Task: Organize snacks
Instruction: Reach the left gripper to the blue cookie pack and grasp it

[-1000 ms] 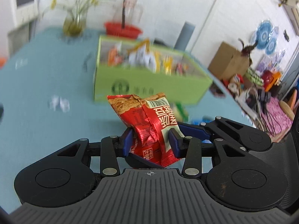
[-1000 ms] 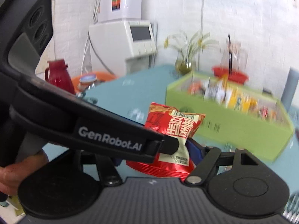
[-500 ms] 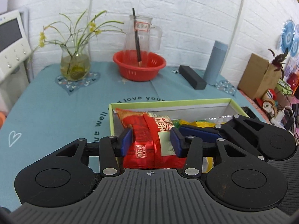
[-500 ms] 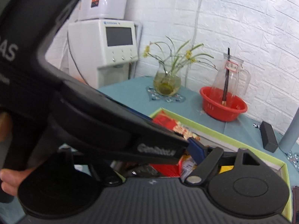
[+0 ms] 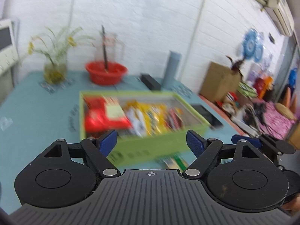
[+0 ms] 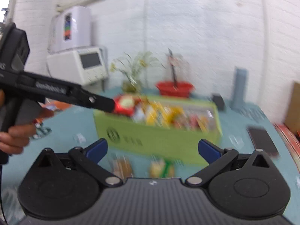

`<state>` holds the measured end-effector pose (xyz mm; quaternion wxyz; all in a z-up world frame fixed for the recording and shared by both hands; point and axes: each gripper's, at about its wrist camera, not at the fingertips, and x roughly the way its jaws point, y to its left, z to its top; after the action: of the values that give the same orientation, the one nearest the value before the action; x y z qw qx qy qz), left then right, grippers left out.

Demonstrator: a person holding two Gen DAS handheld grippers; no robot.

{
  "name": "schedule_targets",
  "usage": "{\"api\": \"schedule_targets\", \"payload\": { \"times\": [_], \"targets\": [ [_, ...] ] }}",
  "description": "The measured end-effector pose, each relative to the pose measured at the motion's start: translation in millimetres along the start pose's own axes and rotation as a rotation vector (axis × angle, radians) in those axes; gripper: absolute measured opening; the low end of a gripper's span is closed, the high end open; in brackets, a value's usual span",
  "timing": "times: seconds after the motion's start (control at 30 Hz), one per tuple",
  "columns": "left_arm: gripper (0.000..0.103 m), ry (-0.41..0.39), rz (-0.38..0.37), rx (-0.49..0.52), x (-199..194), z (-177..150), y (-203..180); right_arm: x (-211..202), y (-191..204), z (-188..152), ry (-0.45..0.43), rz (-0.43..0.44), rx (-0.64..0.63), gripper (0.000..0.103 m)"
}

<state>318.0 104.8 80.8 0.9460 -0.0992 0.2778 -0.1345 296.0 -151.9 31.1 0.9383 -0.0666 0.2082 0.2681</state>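
Snack packets, the crinkled red foil bag [image 5: 102,115] among them, lie inside the shallow green cardboard box [image 5: 155,146] on the teal desk [image 5: 37,112]; each hand-held gripper (left [image 5: 151,140], right [image 6: 152,149]), just opened, hangs empty.

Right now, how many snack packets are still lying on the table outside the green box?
2 that I can see: a brownish packet and a yellow-green packet, side by side on the table in front of the green box. The picture is blurry; others may be hidden.
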Motion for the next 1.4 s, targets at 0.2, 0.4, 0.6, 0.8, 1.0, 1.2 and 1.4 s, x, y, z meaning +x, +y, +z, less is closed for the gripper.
{"api": "schedule_targets", "payload": {
  "times": [0.2, 0.4, 0.6, 0.8, 1.0, 1.2, 1.4],
  "targets": [
    [0.062, 0.242, -0.108, -0.043, 50, -54, -50, -14, -22, -59, 0.139, -0.046, 0.094, 0.102],
    [0.059, 0.333, -0.091, -0.006, 93, -61, -88, 10, -35, -60, 0.182, 0.010, 0.065, 0.102],
    [0.041, 0.382, -0.083, 0.007, 119, -63, -95, 40, -35, -56, 0.253, 0.122, 0.037, 0.102],
    [0.018, 0.411, -0.145, -0.016, 106, -71, -90, 28, -21, -58, 0.238, 0.155, 0.024, 0.102],
    [0.017, 0.400, -0.142, -0.023, 66, -95, -92, 2, 6, -68, 0.234, 0.181, 0.000, 0.102],
    [0.041, 0.342, -0.075, -0.024, 39, -104, -87, -15, 18, -72, 0.206, 0.102, -0.025, 0.102],
    [0.040, 0.359, -0.100, -0.088, 47, -101, -73, -5, 14, -71, 0.214, 0.073, -0.011, 0.102]
  ]
}}
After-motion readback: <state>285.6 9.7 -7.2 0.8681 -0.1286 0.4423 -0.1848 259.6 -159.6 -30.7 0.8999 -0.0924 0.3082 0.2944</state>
